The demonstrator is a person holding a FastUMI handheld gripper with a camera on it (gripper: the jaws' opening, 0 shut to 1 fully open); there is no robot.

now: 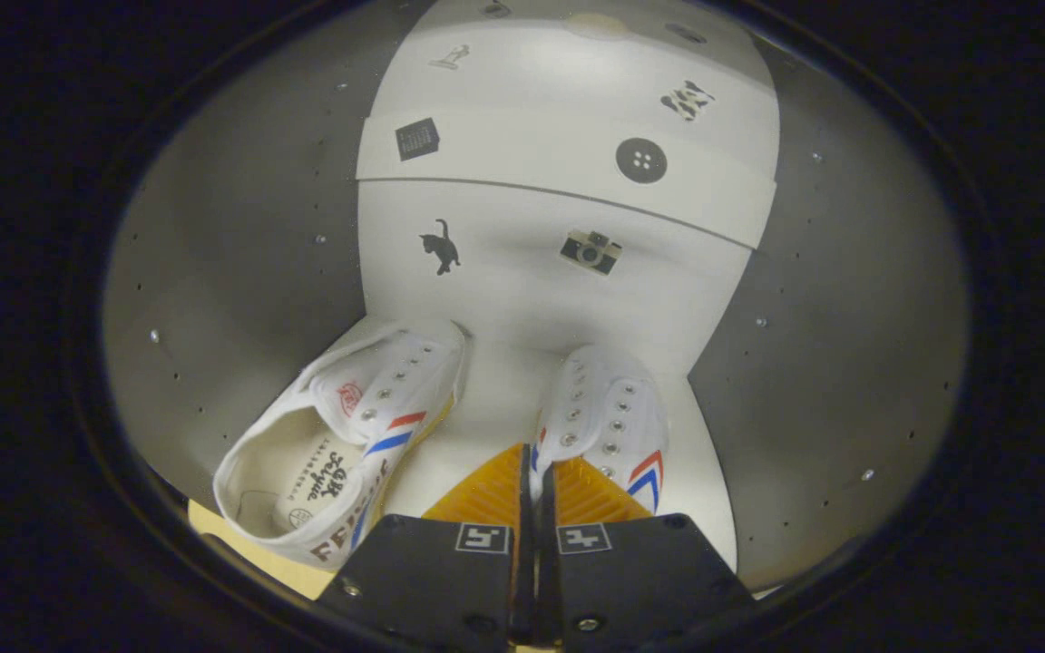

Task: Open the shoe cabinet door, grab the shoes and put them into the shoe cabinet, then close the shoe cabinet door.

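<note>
placing step: fingers [536, 472] clamped on the right sneaker's [609, 417] collar inside the shoe cabinet [241, 272]; left sneaker [350, 435] at ten o'clock. next: release, withdraw, close door.

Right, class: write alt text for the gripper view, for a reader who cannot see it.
The hand-held gripper is shut on the edge of a white shoe, inside a white cabinet with small stickers. A second white shoe lies tilted beside it.
</note>
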